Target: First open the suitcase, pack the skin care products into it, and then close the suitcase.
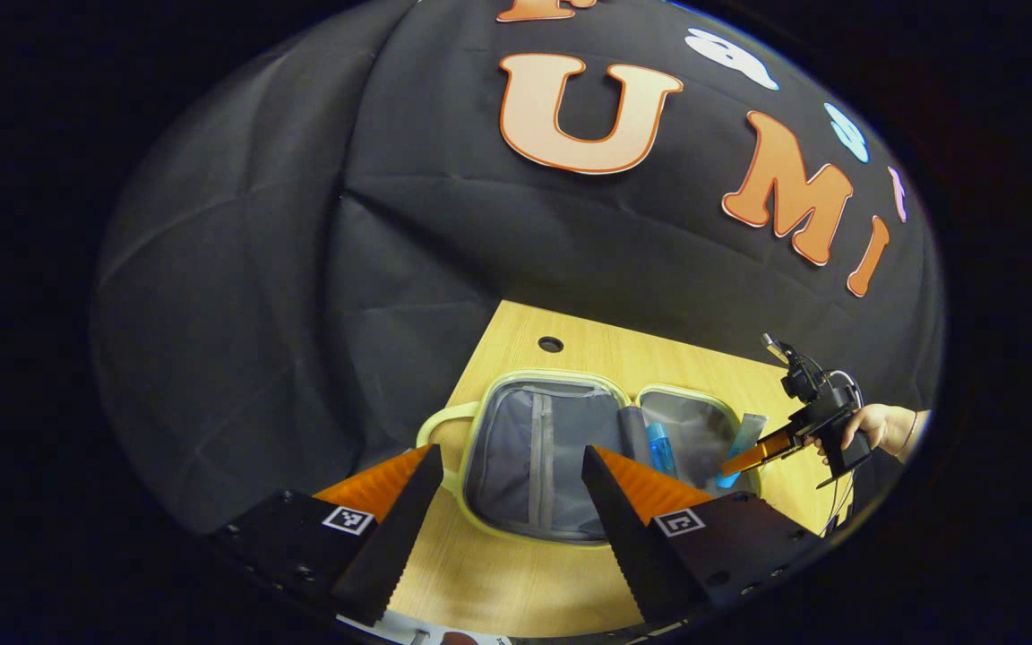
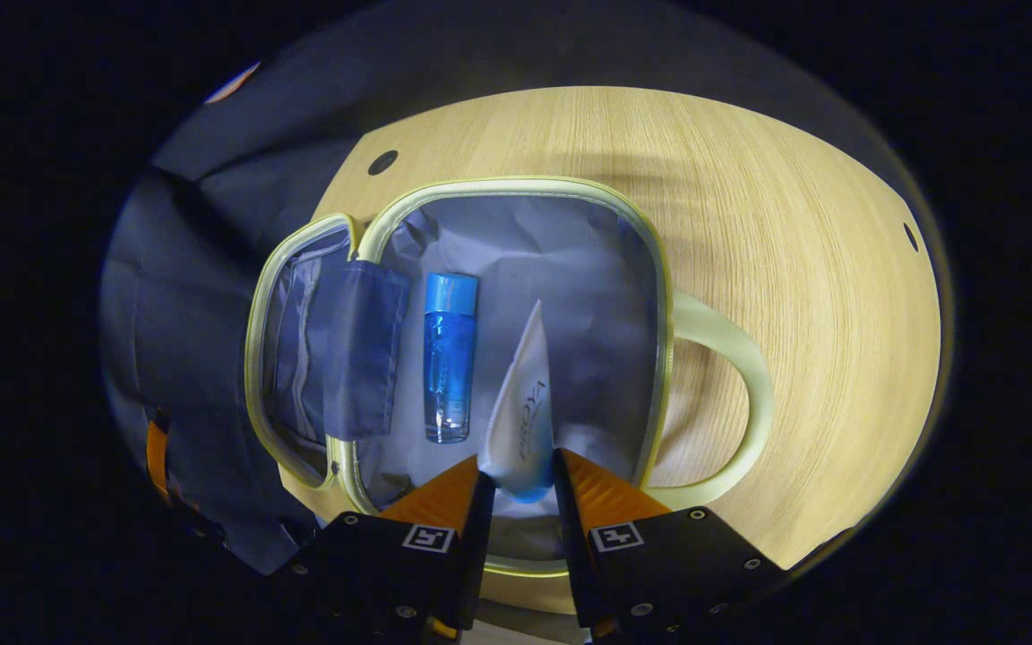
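White tube (image 2: 520,421), script lettering illegible

Bottle (image 2: 449,356) lies in the open suitcase (image 2: 516,188), tube (image 2: 520,412) beside it.

We see a booth hung with black cloth (image 1: 319,269) that rises ahead of the left tongs as a wall, creased and folded, with a seam running up its middle. Beneath it a light wooden table (image 1: 516,573) stretches forward from under both tongs, its grain running lengthwise. A small round hole (image 1: 550,344) sits near the table's far edge in the left gripper view. In the right gripper view we find one hole (image 2: 382,162) ahead and to the left, another (image 2: 911,236) far off to the right. Bright light falls on the tabletop (image 2: 803,269), while the cloth stays dim.
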